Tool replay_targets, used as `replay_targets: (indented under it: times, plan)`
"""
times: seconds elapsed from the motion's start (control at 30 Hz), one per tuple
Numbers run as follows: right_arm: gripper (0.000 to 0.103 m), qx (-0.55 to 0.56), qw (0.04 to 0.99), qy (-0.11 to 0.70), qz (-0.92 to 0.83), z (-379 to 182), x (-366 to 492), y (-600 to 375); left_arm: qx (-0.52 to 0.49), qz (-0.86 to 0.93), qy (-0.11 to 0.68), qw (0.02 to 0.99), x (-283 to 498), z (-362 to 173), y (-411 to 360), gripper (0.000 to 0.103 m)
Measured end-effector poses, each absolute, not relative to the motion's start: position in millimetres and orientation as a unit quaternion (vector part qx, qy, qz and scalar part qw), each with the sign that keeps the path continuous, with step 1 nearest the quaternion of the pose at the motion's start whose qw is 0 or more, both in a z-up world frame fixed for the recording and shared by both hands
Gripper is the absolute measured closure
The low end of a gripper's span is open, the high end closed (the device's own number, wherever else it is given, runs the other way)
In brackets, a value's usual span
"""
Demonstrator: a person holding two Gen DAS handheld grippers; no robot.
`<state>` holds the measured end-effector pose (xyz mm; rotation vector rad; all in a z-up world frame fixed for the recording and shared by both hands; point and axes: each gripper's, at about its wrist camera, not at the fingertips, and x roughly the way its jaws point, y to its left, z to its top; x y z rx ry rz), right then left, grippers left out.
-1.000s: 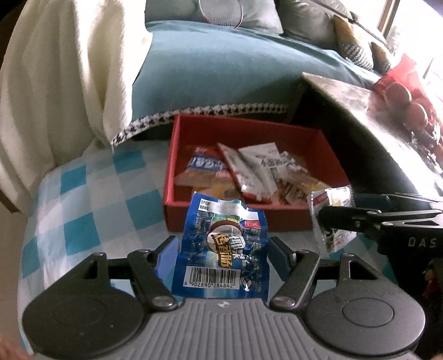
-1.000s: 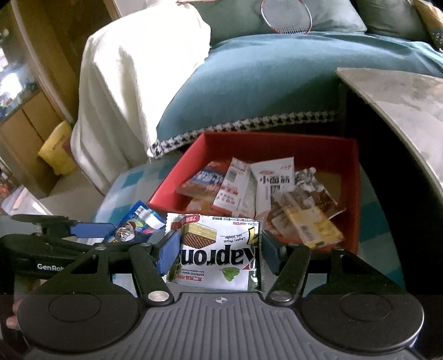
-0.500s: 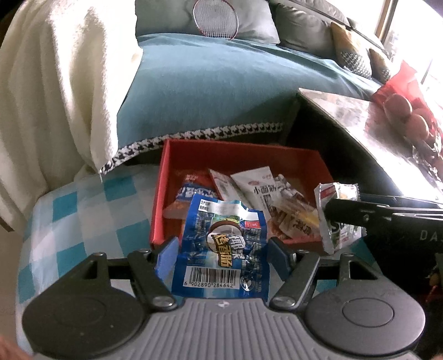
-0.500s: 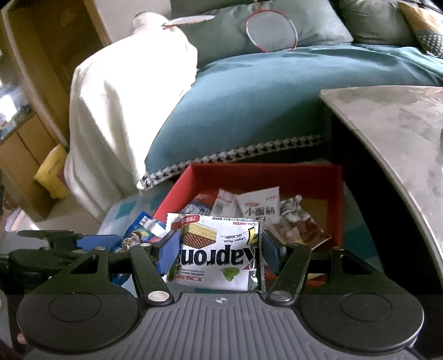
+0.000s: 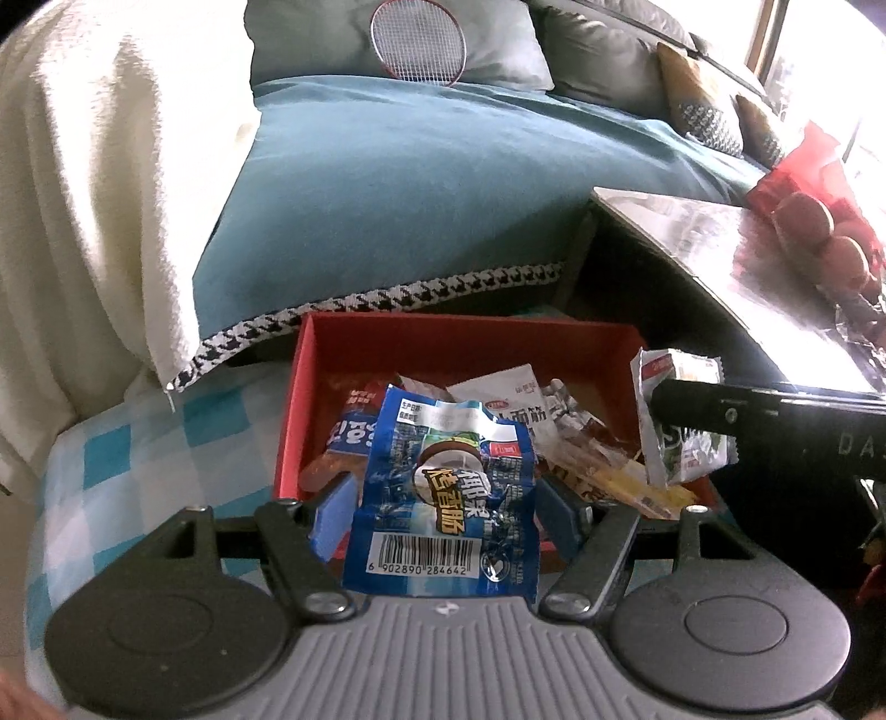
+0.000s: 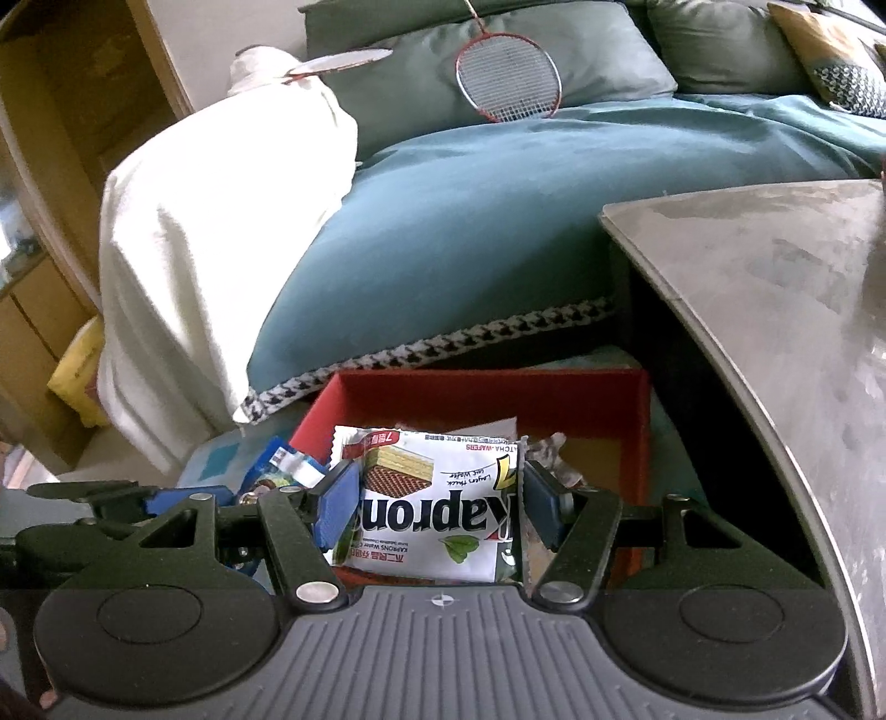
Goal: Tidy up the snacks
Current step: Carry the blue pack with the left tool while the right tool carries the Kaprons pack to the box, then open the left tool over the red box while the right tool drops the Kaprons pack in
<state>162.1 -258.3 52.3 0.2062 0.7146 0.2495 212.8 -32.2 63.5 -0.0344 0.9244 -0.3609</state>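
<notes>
My left gripper point(image 5: 446, 507) is shut on a blue snack packet point(image 5: 443, 487) with a barcode, held above the near rim of the red box point(image 5: 470, 338). My right gripper point(image 6: 434, 507) is shut on a white Kapron wafer packet point(image 6: 437, 498), held above the same red box point(image 6: 487, 382). The box holds several snack packets point(image 5: 509, 399). In the left wrist view the right gripper point(image 5: 775, 421) and its wafer packet point(image 5: 681, 426) show at the right. In the right wrist view the left gripper point(image 6: 138, 498) and the blue packet point(image 6: 282, 462) show at the left.
The box sits on a blue-and-white checked cloth point(image 5: 138, 437). Behind it is a teal sofa cushion point(image 5: 398, 194) with a badminton racket point(image 5: 418, 41) and a white blanket point(image 5: 99, 194). A grey table point(image 6: 775, 288) stands at the right, with red fruit point(image 5: 803, 216) on it.
Both grippers have risen with their packets still held; the red box now looks lower and smaller in both views, and more of the sofa shows.
</notes>
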Motion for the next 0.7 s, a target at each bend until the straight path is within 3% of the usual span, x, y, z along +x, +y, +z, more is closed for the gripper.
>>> replay_targets:
  times: [0.7]
  plan:
    - [0.033,0.102,0.92,0.369,0.09,36,202,-281,0.0,-0.169,0.451,0.876,251,45,-59,0.039]
